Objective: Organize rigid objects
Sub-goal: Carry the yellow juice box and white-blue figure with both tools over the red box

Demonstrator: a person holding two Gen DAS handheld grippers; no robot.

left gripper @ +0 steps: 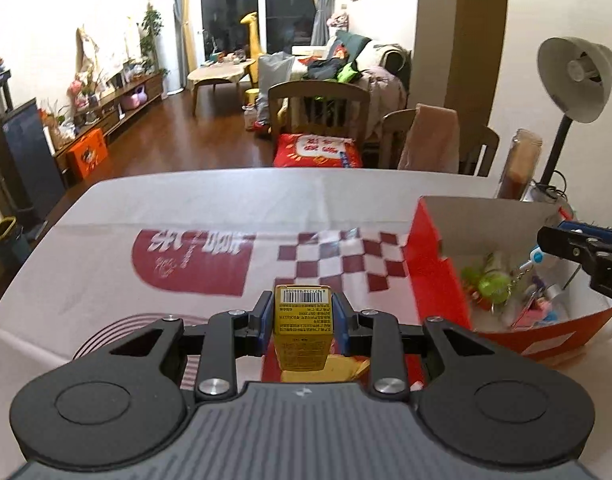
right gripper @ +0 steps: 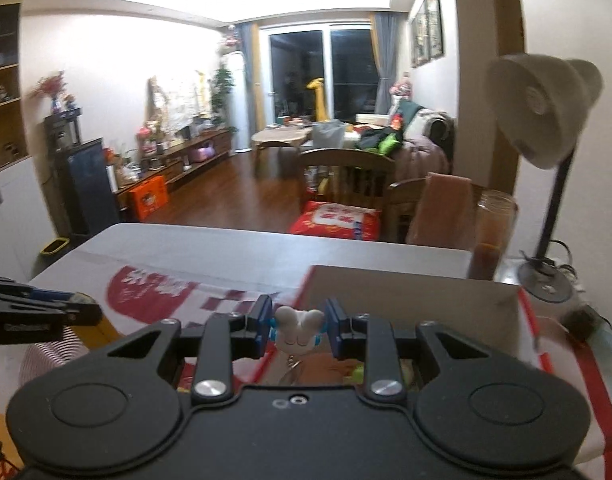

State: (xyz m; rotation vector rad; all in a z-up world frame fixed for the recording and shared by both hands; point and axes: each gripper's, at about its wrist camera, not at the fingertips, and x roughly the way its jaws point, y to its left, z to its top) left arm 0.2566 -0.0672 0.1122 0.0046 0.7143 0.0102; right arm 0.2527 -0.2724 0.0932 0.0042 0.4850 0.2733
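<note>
The small yellow carton with a barcode panel [left gripper: 303, 330] sits clamped between my left tongs [left gripper: 303, 320], lifted above the cloth-covered surface [left gripper: 210, 208], just left of the red cardboard box with a white lining [left gripper: 429, 276]. Its long axis runs along the fingers, barcode end pointing away from me toward the far edge. My right tongs [right gripper: 298, 330] hold a small white and blue bunny-shaped keychain charm [right gripper: 298, 326] over that box, its chain dangling below; whether the pads truly pinch it I can't quite tell, though they sit close on both sides. My worry is that the carton could clip the box's near wall as I swing it over, or the two tongs could collide above the opening.
</note>
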